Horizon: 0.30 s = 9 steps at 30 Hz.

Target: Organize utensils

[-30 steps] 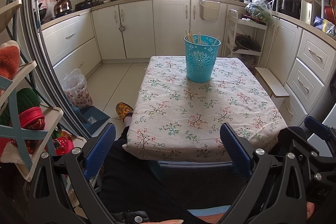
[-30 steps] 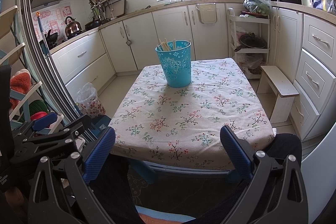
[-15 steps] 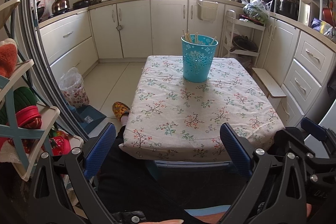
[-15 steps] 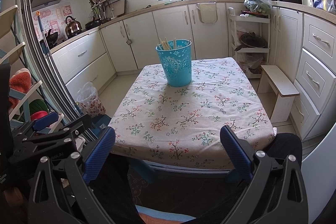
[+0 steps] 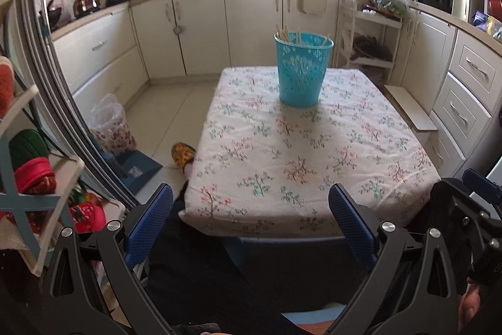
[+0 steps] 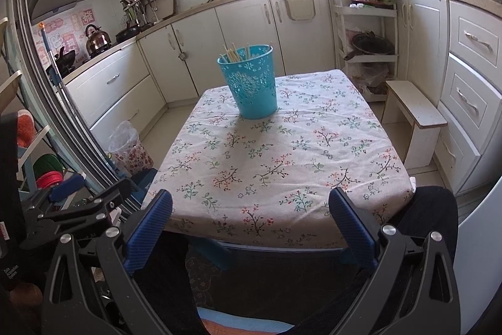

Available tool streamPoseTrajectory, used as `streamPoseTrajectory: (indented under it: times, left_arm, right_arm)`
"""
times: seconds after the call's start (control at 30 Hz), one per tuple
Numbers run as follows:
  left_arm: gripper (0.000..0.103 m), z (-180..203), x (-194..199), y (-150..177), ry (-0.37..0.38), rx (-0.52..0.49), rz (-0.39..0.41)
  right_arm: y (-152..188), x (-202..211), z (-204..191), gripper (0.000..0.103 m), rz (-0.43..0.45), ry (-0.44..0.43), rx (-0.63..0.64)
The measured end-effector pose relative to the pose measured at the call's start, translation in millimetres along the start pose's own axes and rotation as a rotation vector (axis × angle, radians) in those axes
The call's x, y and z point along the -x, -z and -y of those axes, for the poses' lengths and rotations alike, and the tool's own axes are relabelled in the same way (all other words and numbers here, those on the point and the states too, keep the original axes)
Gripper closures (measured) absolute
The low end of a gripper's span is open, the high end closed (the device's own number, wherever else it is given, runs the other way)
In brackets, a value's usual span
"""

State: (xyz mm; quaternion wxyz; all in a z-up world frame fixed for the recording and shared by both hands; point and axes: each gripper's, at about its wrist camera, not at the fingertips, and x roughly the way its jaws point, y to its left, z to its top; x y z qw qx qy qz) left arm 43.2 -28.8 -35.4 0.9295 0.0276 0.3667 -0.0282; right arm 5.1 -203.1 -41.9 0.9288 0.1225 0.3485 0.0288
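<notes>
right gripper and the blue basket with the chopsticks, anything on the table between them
Nothing: in the right wrist view only bare floral tablecloth lies between the open right gripper and the blue basket holding chopsticks.

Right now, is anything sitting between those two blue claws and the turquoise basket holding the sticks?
Nothing visible. Between the left gripper, the right gripper and the turquoise basket of chopsticks lies only bare floral tablecloth. Both grippers are open and empty, back at the table's near edge.

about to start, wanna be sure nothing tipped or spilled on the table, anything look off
Nothing stands out. The blue basket stands upright on the floral tablecloth with the chopsticks inside.
</notes>
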Motion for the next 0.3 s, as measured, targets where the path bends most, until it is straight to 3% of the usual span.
streamPoseTrajectory:
  times: [0.3]
  left_arm:
    - [0.008,-5,-49,-2,0.037,0.042,-0.134]
  right_arm:
    - [-6,-36,18,0.007,-0.081,0.040,-0.049]
